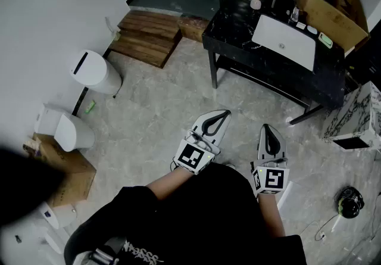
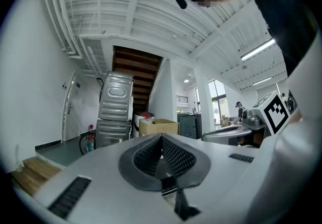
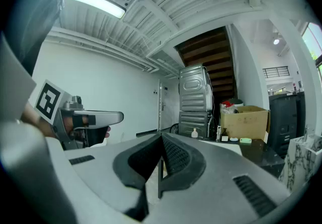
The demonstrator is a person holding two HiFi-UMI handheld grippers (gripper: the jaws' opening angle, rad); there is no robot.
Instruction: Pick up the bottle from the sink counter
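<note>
The bottle, small and pale with a pump top, stands at the back left corner of the black sink counter, beside the white basin. The right gripper view shows the bottle far ahead. Both grippers are held close to the person's body, well short of the counter. My left gripper is shut with nothing between its pads, and so it looks from its own camera. My right gripper is also shut and empty.
A cardboard box sits on the counter's right end. A white bin and wooden steps lie to the left. A marble-patterned box and a dark object with a cable are at the right.
</note>
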